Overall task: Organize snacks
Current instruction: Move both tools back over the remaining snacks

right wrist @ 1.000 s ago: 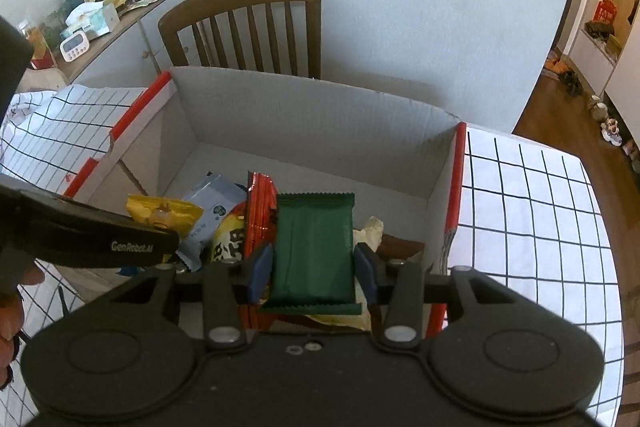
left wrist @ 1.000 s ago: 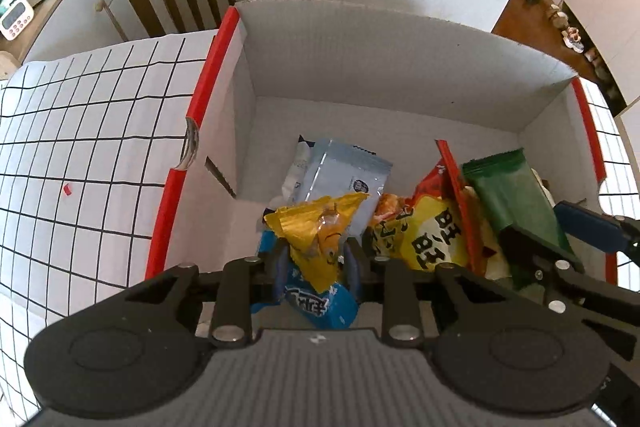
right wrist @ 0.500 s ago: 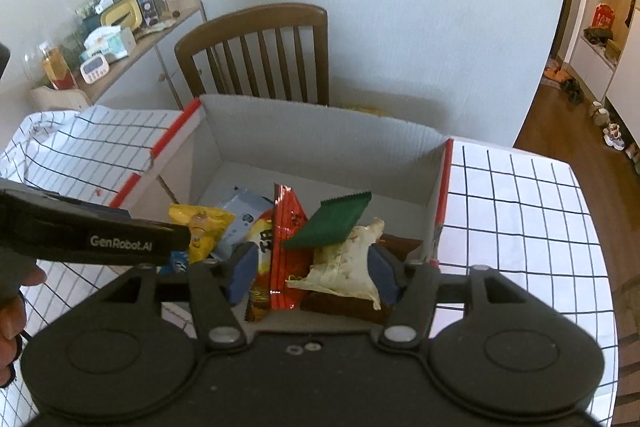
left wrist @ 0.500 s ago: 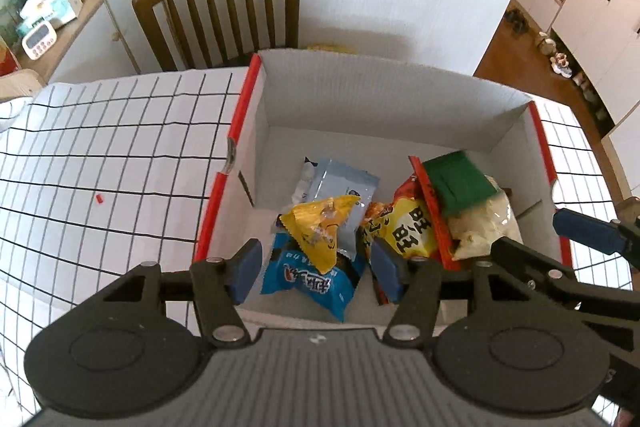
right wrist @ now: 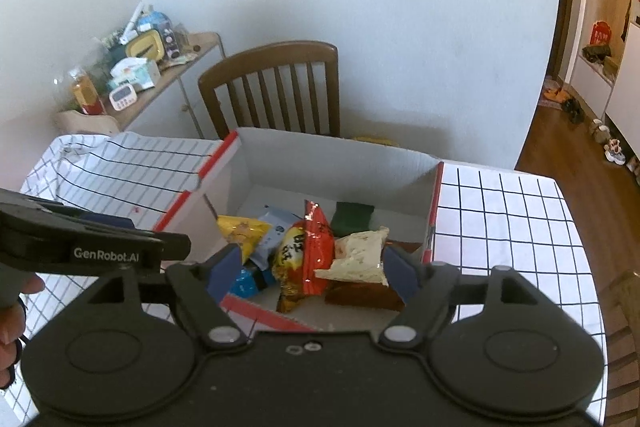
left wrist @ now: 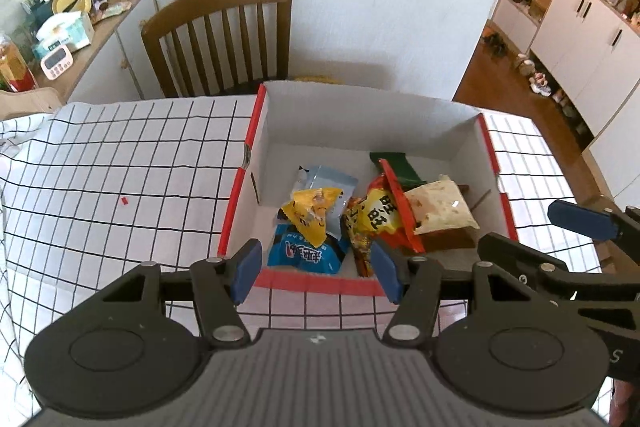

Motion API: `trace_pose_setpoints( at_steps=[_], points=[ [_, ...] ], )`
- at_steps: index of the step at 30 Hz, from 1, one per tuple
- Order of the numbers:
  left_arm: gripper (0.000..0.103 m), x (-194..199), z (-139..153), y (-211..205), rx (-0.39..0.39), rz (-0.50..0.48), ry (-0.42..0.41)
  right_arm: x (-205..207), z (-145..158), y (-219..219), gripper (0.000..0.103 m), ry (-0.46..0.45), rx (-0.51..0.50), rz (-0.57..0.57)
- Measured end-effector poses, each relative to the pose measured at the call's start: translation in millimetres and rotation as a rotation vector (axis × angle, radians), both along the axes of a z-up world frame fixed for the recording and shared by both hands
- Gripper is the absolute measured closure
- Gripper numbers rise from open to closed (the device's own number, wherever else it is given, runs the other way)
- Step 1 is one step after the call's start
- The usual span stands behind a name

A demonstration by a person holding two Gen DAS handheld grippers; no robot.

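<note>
left gripper [left wrist: 314,269]: jaws apart, empty, just opened | right gripper [right wrist: 312,265]: jaws apart, empty, just opening | snack packets [left wrist: 360,211]: ahead, below both, inside red-edged cardboard box [left wrist: 360,107] | checked tablecloth [left wrist: 120,167] beneath

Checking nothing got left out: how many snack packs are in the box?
7 visible in the box: green at back, pale blue, yellow, blue in front, yellow-red, red, cream atop something brown; more may be hidden.
</note>
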State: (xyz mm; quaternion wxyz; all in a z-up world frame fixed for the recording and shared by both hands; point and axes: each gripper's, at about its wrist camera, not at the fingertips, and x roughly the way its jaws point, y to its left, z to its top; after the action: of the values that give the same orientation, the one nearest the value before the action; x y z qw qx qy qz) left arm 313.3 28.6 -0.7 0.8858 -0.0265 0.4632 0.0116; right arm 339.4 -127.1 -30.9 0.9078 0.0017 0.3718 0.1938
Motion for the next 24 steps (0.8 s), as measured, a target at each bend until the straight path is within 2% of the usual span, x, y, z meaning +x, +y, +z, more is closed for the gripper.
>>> trace_pose_setpoints(
  at_steps=[12,15,19,22,24],
  points=[
    [0.040,-57,26,-4,-0.023,-0.040,-0.073,-49,20,-17,0.015,-0.045,0.052,0.013],
    [0.036,-72,29,-5,-0.029,-0.044,-0.090,-63,23,-22,0.014,-0.055,0.070,0.024],
    [0.035,-93,29,-6,-0.034,-0.048,-0.108,-80,25,-29,0.008,-0.067,0.092,0.033],
    [0.025,-108,27,-7,-0.031,-0.058,-0.125,-92,24,-34,0.003,-0.079,0.111,0.037],
    [0.024,-117,25,-9,-0.024,-0.064,-0.135,-98,22,-37,0.003,-0.074,0.122,0.046]
  ],
)
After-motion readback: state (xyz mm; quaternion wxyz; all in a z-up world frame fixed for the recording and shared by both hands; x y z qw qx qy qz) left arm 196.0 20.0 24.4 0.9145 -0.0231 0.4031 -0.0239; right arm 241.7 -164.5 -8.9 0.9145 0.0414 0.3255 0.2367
